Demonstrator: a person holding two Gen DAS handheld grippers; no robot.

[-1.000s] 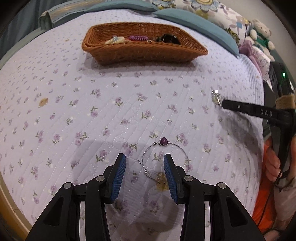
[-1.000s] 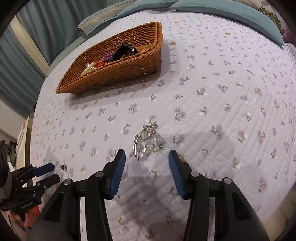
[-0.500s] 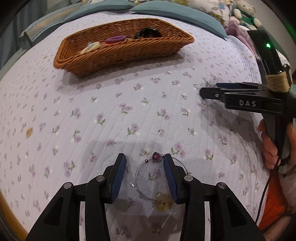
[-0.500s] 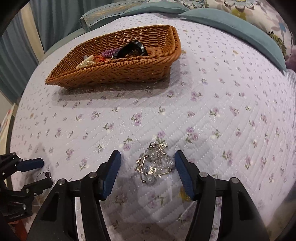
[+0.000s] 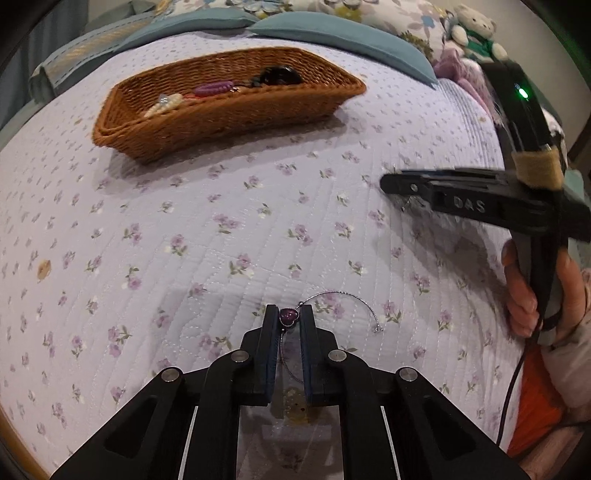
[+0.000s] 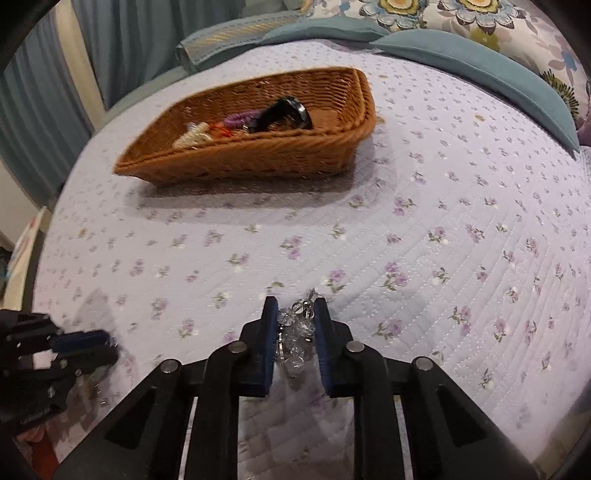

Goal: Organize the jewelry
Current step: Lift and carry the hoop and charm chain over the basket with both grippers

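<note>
Where floral quilt covers bed (image 5: 184,236), wicker basket (image 5: 229,107) sits far side holding trinkets; left tool (image 5: 289,318) clenched on purple heart charm (image 5: 289,316) of thin bracelet; right tool (image 6: 295,314) closing, crystal hair clip (image 6: 295,332) between jaws

Items inside the wicker basket (image 5: 229,110) are blurred beyond telling. The picture's edge cuts off the plush toy (image 5: 476,26). The left claw (image 5: 289,320) hides part of the bracelet (image 5: 343,301).
</note>
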